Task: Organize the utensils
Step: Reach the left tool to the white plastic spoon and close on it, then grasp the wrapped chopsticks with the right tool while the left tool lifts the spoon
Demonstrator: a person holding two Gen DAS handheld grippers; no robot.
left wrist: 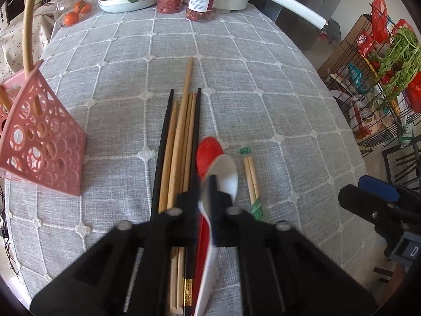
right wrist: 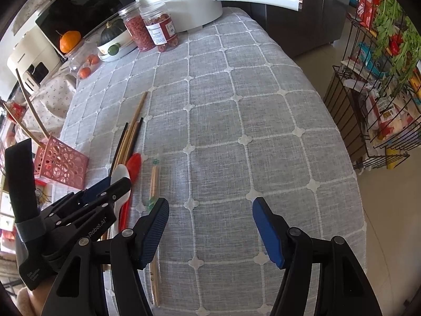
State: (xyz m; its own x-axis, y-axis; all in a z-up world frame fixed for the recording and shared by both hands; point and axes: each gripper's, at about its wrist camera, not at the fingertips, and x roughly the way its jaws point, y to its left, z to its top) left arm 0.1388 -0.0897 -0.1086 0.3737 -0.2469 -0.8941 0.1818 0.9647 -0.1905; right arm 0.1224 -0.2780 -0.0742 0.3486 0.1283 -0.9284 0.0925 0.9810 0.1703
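Right now your left tool (left wrist: pixel 208 197) is clenched on the white spoon (left wrist: pixel 226 173), gripping it at the neck where the bowl meets the handle, with the bowl lifted ahead of the fingers. Directly under it the red spoon (left wrist: pixel 209 152) lies on the desk (left wrist: pixel 263 92), its bowl showing past the white one. Just to the left of both spoons, a bundle of chopsticks (left wrist: pixel 181 142) lies lengthwise: two black ones flank several wooden ones, and one longer wooden stick reaches farther up the grey checked cloth. On the other side of the spoons, a short wooden pair in a green-printed wrapper (left wrist: pixel 252 181) lies near them without touching. The pink perforated holder (left wrist: pixel 44 142) stands at the left edge of the desk with a few sticks already in it.

Your right tool (right wrist: pixel 210 226) is released, its blue pads (right wrist: pixel 265 226) spread wide above bare cloth, with the wrapped pair just beside its left finger.
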